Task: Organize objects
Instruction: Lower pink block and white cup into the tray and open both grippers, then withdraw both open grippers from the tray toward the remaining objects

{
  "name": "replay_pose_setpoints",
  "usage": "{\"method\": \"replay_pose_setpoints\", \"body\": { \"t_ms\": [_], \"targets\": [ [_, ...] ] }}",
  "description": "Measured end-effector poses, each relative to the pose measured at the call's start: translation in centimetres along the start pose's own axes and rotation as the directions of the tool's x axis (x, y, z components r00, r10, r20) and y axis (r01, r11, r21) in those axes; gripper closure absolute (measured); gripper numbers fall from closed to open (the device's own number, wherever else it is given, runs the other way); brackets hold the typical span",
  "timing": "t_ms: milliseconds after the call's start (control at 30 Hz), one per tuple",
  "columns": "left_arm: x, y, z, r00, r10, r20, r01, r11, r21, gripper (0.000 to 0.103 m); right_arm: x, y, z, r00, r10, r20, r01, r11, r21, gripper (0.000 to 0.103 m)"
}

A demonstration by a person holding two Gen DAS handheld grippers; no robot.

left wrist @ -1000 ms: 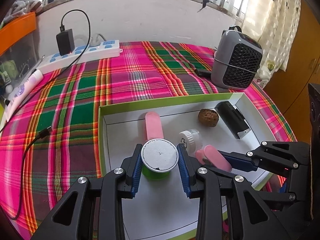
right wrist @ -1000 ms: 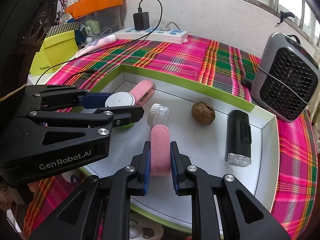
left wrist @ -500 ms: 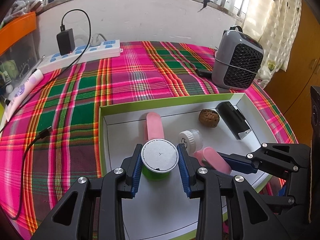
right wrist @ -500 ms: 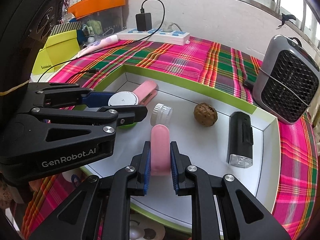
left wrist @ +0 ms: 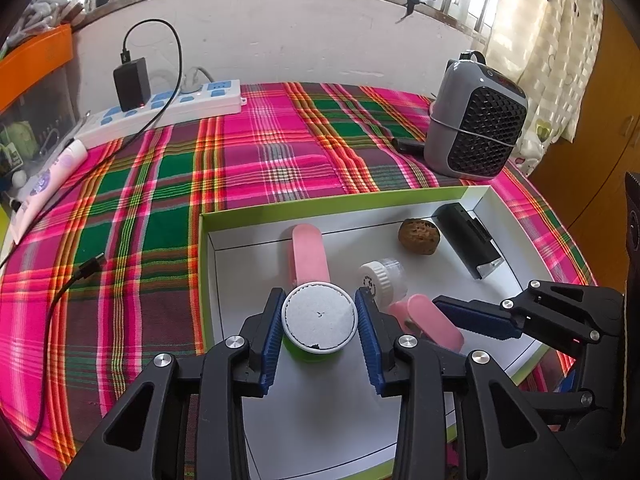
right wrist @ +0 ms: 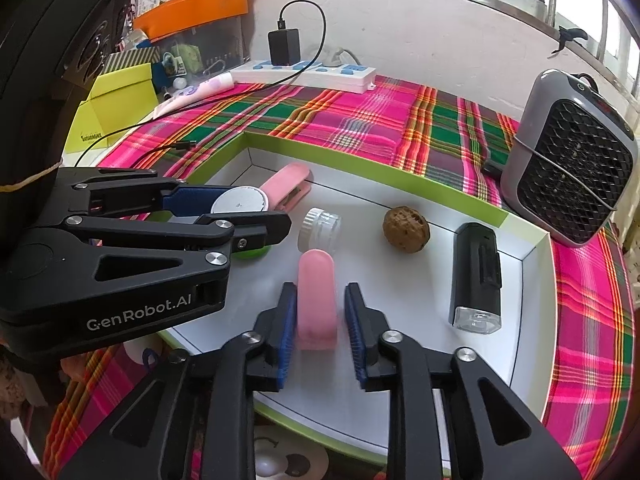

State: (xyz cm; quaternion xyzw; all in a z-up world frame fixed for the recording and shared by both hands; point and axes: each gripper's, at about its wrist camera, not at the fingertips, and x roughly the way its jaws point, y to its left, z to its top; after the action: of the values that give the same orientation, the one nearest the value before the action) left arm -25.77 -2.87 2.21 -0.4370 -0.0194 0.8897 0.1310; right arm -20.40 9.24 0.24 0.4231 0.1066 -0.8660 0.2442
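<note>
Left wrist view: blue fingers [left wrist: 272, 330] of the left gripper [left wrist: 319, 330] sit either side of the green tub w/ white lid [left wrist: 319, 317]; narrow gaps show at both pads, so the grip looks let go, tub standing on the tray floor. Tray [left wrist: 332, 202] is a shallow white box w/ green rim on the plaid cloth [left wrist: 240, 160]. In it: pink stapler [left wrist: 310, 254] just behind the tub, small white-capped jar [left wrist: 382, 276] on its side to the right, walnut [left wrist: 419, 237] further back, black flashlight [left wrist: 468, 240] along the right wall. Right gripper [left wrist: 472, 318] reaches in from the right beside a second pink clip [left wrist: 428, 318]. Open floor in the near-left corner of the tray; bare cloth left of the tray up to a loose cable [left wrist: 90, 268]. Power strip [left wrist: 160, 106] and small heater [left wrist: 476, 128] at the far edge, well apart from the tray.

Right wrist view: right gripper [right wrist: 320, 320] fingers [right wrist: 287, 326] are spread w/ daylight on the right side of the pink clip [right wrist: 316, 300]; released, clip lying flat on the tray [right wrist: 536, 280] floor. Jar [right wrist: 319, 224] just ahead of the clip, walnut [right wrist: 406, 231] to its right, flashlight [right wrist: 476, 276] near the right wall. Left gripper [right wrist: 224, 210] at left around the tub [right wrist: 239, 202], stapler [right wrist: 286, 186] behind. Clear floor between clip and flashlight. Heater [right wrist: 576, 168] off the tray's far-right corner.
</note>
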Motion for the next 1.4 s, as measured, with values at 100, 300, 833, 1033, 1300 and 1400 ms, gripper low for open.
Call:
{"method": "replay_pose_setpoints", "body": {
  "t_ms": [100, 300, 833, 1033, 1300, 1400],
  "targets": [
    [-0.1, 0.0, 0.0, 1.000, -0.002, 0.001, 0.002, 1.000, -0.003, 0.066, 0.0, 0.0, 0.0, 1.000, 0.000, 0.004, 0.000, 1.000, 0.004, 0.074],
    [-0.3, 0.1, -0.1, 1.000, -0.002, 0.006, 0.002, 1.000, -0.004, 0.064, -0.3, -0.2, 0.0, 1.000, -0.004, 0.014, 0.004, 1.000, 0.017, 0.058],
    [-3.4, -0.1, -0.9, 0.998, -0.001, 0.061, 0.002, 1.000, -0.020, 0.062, -2.0, -0.1, -0.3, 0.998, -0.025, 0.052, 0.022, 0.999, 0.049, 0.058],
    [-5.1, -0.1, -1.8, 0.997, 0.003, 0.082, -0.001, 1.000, -0.025, 0.062, -3.2, 0.1, -0.9, 0.997, -0.031, 0.072, 0.026, 0.997, 0.071, 0.058],
    [-7.2, 0.1, -3.3, 0.994, 0.017, 0.110, -0.012, 0.999, -0.045, 0.062, -5.1, 0.5, -1.9, 0.994, -0.047, 0.099, 0.039, 0.996, 0.081, 0.058],
    [-8.1, 0.2, -4.2, 0.992, 0.025, 0.122, -0.019, 0.998, -0.054, 0.062, -5.8, 0.7, -2.3, 0.993, -0.051, 0.108, 0.042, 0.996, 0.083, 0.058]
  ]
}}
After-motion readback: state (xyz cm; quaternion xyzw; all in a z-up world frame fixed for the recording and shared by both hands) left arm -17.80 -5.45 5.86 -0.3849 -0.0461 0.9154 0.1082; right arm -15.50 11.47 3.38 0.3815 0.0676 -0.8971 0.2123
